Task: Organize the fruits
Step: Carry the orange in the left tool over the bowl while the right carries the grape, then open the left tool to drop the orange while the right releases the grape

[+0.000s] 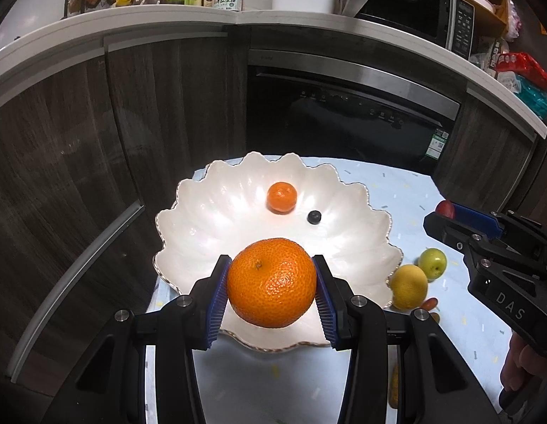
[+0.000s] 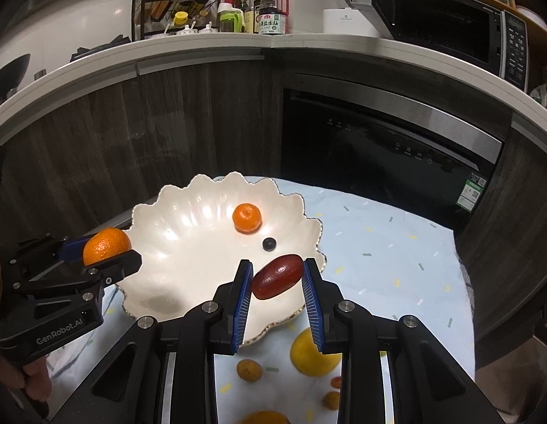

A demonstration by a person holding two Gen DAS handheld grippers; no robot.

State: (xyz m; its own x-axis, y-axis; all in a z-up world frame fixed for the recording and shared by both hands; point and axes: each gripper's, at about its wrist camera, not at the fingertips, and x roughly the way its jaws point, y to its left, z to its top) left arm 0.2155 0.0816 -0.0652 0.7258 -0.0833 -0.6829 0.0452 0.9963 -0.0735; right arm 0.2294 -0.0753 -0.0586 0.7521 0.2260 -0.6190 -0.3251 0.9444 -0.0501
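Left gripper (image 1: 271, 282): fingers clamped on large orange (image 1: 271, 282), over near rim of scalloped bowl (image 1: 203, 219). Right gripper (image 2: 277, 282): fingers clamped on red oblong fruit (image 2: 277, 281), its kind unclear, over bowl's right rim

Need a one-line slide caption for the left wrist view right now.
Left hand-held gripper holds a large orange over the scalloped white bowl.

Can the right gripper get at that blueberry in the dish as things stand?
Probably not yet. The right gripper is shut on a red fruit, so its jaws are taken. The path itself looks free: the blueberry lies alone on the white dish, just beyond the fingertips, apart from the small orange.
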